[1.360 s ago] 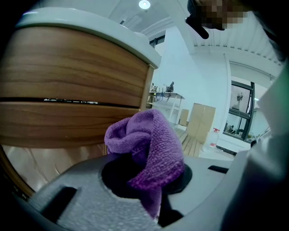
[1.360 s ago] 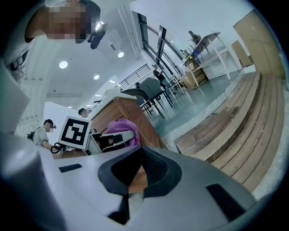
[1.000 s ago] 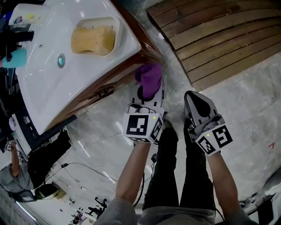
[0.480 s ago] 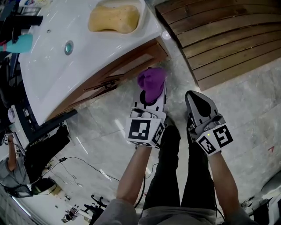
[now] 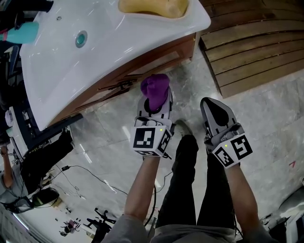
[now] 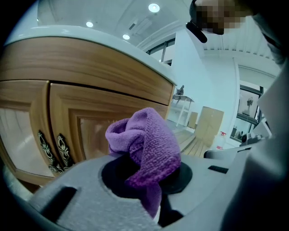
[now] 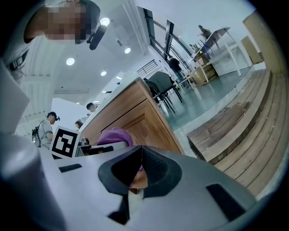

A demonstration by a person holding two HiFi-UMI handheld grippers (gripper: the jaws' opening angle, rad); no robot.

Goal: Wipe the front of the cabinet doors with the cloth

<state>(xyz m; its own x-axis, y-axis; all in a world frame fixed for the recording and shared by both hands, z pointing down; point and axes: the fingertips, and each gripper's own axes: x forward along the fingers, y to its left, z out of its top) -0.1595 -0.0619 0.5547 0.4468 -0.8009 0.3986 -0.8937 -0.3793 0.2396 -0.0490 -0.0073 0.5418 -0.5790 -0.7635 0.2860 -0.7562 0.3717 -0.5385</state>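
In the head view my left gripper [image 5: 153, 105] is shut on a bunched purple cloth [image 5: 154, 89]. The cloth sits just short of the wooden cabinet doors [image 5: 142, 66] under the white sink top, right of the ornate handles [image 5: 116, 86]. The left gripper view shows the cloth [image 6: 145, 143] rising out of the closed jaws, with a panelled door [image 6: 86, 128] and its dark handles [image 6: 58, 153] close behind and to the left. My right gripper [image 5: 215, 111] hangs lower right over the floor, shut and empty. In its own view the right gripper [image 7: 140, 169] faces the cabinet's corner [image 7: 135, 119].
The white sink top [image 5: 61, 71] overhangs the doors and carries a yellow sponge [image 5: 152, 5], a drain [image 5: 81, 39] and a teal bottle [image 5: 26, 33]. A slatted wooden platform [image 5: 256, 47] lies at the right. The person's legs and shoe [image 5: 183, 127] stand between the grippers on marble floor.
The left gripper with the cloth has shifted left along the cabinet front, closer to the handles. The right gripper has stayed put, still shut.
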